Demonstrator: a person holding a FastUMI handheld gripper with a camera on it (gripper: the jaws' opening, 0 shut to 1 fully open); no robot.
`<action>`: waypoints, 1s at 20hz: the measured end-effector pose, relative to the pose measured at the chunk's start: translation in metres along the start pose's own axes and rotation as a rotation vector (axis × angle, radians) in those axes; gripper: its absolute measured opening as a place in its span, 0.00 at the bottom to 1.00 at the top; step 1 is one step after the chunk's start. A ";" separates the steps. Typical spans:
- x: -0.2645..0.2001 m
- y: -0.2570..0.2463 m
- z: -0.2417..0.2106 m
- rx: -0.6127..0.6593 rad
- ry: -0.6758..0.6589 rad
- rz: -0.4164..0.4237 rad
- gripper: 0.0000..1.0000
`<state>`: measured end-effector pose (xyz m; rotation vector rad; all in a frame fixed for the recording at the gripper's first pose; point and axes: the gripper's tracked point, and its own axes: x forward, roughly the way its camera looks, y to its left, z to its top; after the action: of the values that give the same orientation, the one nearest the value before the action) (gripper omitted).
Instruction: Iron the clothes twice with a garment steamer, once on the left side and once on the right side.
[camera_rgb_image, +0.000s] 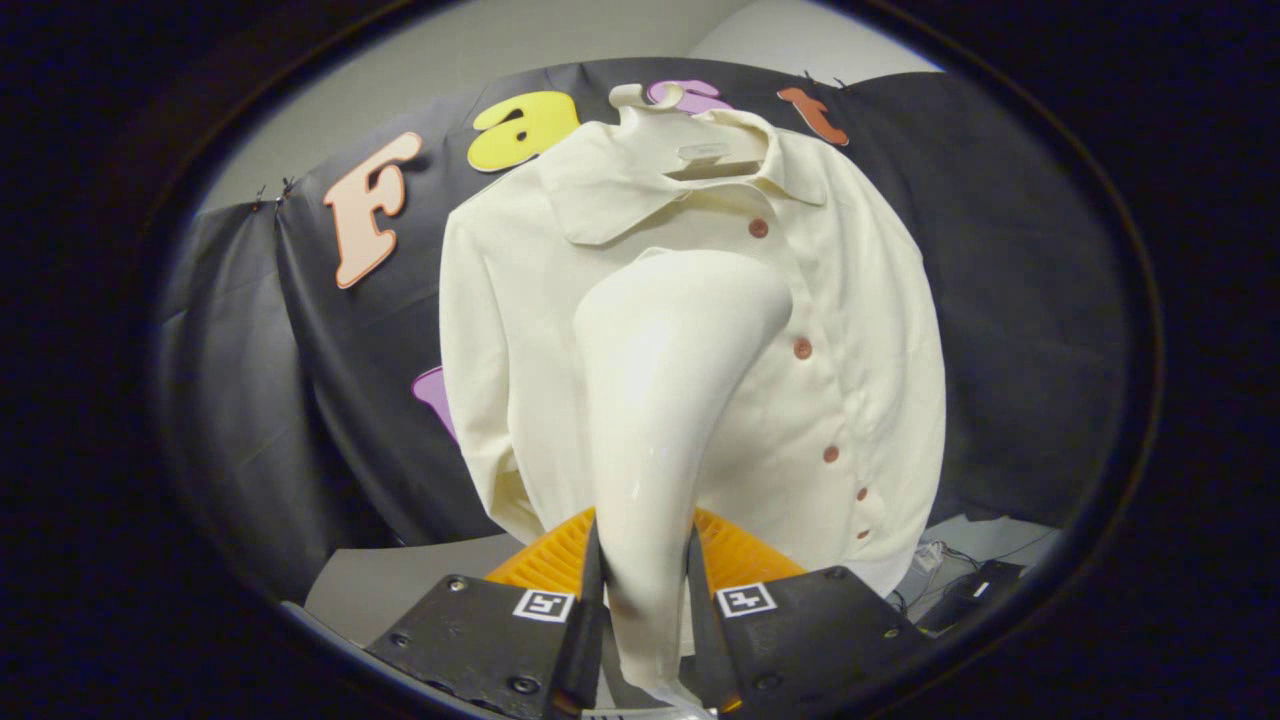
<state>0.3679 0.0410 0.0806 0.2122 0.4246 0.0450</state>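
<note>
A cream button-up shirt with brownish buttons hangs on a pale hanger against the booth's black cloth wall. My gripper is shut on the handle of a cream garment steamer, both fingers pressing its sides. The steamer rises from between the fingers and its wide head tilts right, lying over the shirt's left-centre front below the collar. It hides part of the shirt's button line.
An orange ribbed basket-like thing sits just beyond the fingers, below the shirt's hem. A grey tabletop lies under it. Cables and a dark device rest on the table to the right.
</note>
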 end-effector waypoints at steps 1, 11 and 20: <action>0.000 -0.001 -0.004 0.001 0.009 0.001 0.38; 0.005 -0.020 -0.065 -0.028 0.127 0.018 0.38; 0.007 -0.032 -0.164 -0.105 0.314 0.049 0.38</action>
<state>0.3067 0.0427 -0.0752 0.1114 0.7284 0.1495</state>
